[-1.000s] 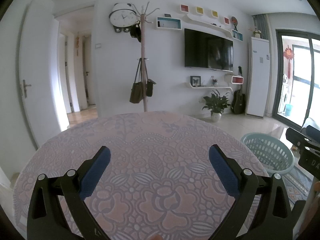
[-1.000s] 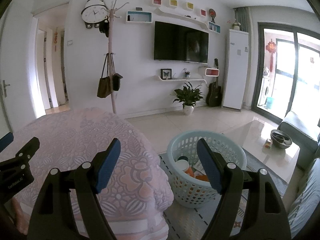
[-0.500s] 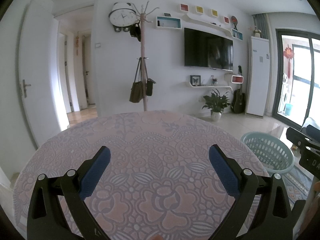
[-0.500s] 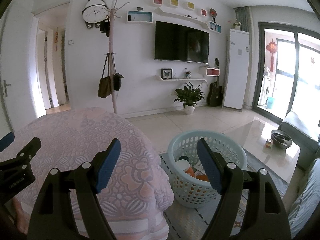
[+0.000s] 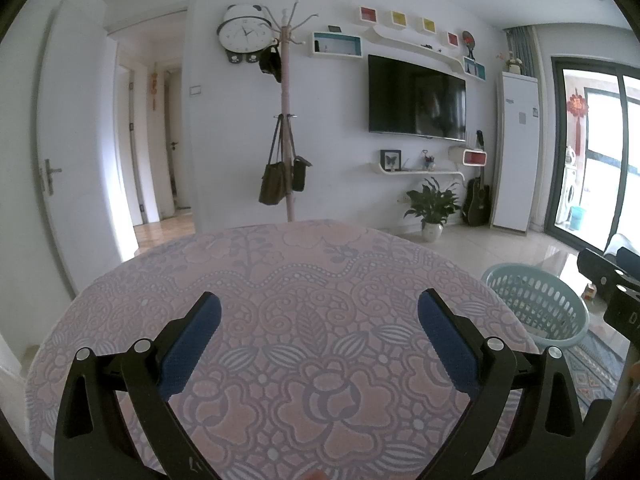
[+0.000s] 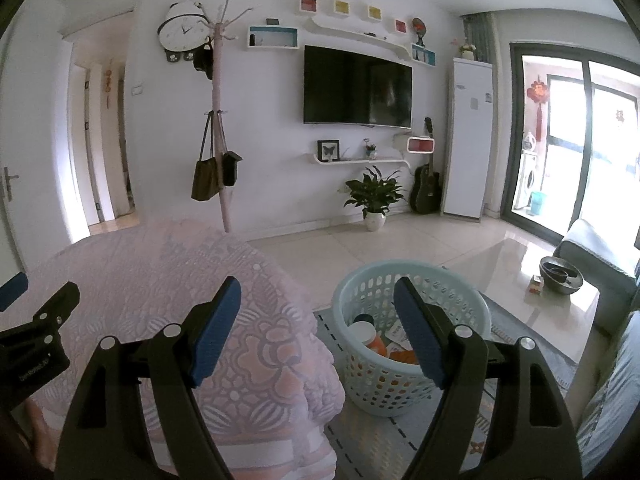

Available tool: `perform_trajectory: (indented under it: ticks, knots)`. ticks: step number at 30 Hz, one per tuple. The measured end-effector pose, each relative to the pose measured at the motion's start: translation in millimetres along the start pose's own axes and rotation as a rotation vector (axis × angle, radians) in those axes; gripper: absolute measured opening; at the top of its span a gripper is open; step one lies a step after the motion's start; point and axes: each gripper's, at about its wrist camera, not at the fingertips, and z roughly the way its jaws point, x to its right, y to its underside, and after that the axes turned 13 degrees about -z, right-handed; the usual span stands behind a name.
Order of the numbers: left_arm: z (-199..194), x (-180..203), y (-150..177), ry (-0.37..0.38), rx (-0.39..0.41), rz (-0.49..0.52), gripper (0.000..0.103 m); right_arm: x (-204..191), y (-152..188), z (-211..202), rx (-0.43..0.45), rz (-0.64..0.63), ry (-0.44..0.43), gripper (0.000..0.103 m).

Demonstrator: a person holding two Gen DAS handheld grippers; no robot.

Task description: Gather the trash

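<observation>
A pale blue perforated basket [image 6: 416,340] stands on the floor to the right of the table; it holds trash, including a white and orange container [image 6: 370,334] and paper pieces. It also shows in the left wrist view [image 5: 536,304]. My left gripper [image 5: 319,344] is open and empty above the round table with the pink floral cloth [image 5: 280,280]. My right gripper [image 6: 318,332] is open and empty, over the table's right edge [image 6: 280,320] and beside the basket. No trash shows on the cloth.
A coat stand with bags [image 5: 286,160] stands behind the table. A potted plant [image 6: 374,200], a guitar [image 6: 426,188] and a white cabinet [image 6: 466,140] line the far wall. A glass coffee table with a bowl [image 6: 560,276] and a grey sofa [image 6: 612,380] are on the right.
</observation>
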Motion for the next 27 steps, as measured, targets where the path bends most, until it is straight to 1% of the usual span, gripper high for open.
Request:
perform_trajectory:
  ticks: [27]
  knots:
    - [-1.6,-0.2,-2.1,-0.001,-0.001,0.0,0.095,4.2,0.9,1.6,-0.003,-0.004,-0.015,0.075]
